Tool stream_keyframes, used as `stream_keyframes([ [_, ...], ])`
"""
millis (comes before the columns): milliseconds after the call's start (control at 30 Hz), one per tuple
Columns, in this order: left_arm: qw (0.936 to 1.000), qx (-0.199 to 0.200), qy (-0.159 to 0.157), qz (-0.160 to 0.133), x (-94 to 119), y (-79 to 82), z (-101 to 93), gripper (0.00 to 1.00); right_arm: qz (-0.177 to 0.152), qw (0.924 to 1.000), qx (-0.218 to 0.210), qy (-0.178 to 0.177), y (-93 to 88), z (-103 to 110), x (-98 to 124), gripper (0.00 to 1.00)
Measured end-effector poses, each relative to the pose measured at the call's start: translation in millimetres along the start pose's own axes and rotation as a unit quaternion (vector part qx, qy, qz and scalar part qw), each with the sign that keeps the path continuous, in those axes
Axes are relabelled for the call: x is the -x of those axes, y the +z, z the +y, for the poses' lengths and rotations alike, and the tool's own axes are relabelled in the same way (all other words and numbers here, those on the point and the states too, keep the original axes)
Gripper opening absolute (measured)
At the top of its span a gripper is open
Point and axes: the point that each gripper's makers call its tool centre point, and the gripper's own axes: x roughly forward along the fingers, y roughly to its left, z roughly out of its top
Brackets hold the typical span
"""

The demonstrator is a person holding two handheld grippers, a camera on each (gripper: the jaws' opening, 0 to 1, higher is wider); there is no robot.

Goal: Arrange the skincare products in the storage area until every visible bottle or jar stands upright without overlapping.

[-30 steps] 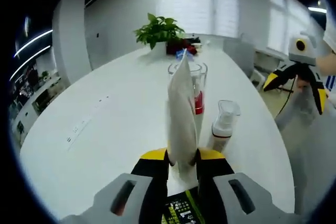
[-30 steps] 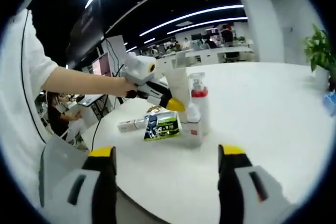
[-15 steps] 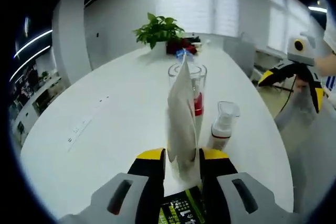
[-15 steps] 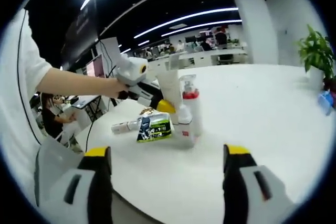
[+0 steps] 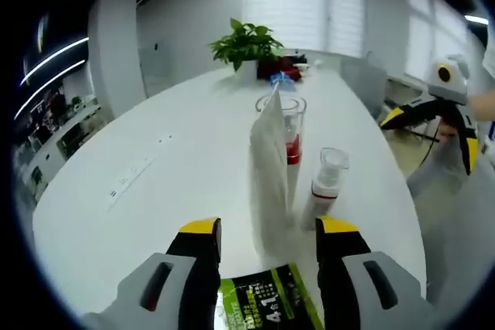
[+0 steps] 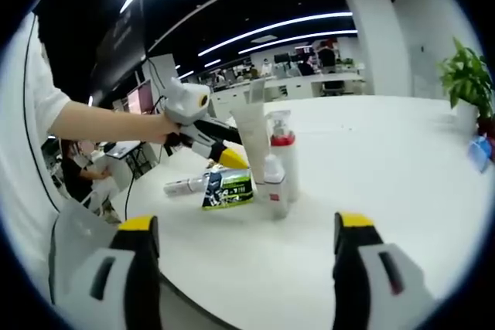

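Our left gripper (image 5: 265,231), jaws spread and empty, faces the upright white tube (image 5: 268,169) dead ahead; our right gripper (image 6: 246,226), also wide and empty, sits farther off.

green sachet (image 5: 267,304) cut off at bottom edge, spray bottle (image 5: 291,135) partly behind white tube (image 5: 267,175)

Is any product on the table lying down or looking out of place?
Yes. A slim bottle lies on its side on the table, left of the green packet. The white tube and both pump bottles stand upright.
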Motion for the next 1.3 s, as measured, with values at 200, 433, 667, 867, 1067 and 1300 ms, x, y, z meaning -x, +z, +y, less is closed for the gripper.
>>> stream_keyframes([
  [200,0.9997,0.018,0.017,-0.002,13.9,-4.5,-8.3,0.65,-0.001,1.0,0.004,0.004,0.8,2.1,-0.9,0.97],
  [433,0.9974,0.052,0.048,-0.014,35.0,-12.7,-18.7,0.76,0.0,0.9999,0.007,0.011,0.6,5.8,-1.3,0.98],
  [667,0.9906,0.106,0.083,-0.025,57.1,-32.9,-33.3,0.85,-0.006,0.9999,0.011,0.007,5.1,4.1,0.1,0.99],
  [867,0.9796,0.155,0.123,-0.036,82.0,-51.4,-40.2,0.91,-0.004,0.9998,0.018,0.008,4.7,5.3,2.4,0.99],
  [1067,0.9726,0.176,0.145,-0.043,105.2,-62.3,-48.6,0.92,-0.004,0.9998,0.018,0.011,3.9,7.6,2.9,0.99],
  [1300,0.9627,0.201,0.173,-0.051,127.7,-73.7,-62.7,0.94,-0.004,0.9997,0.02,0.015,4.1,11.2,4.2,0.99],
])
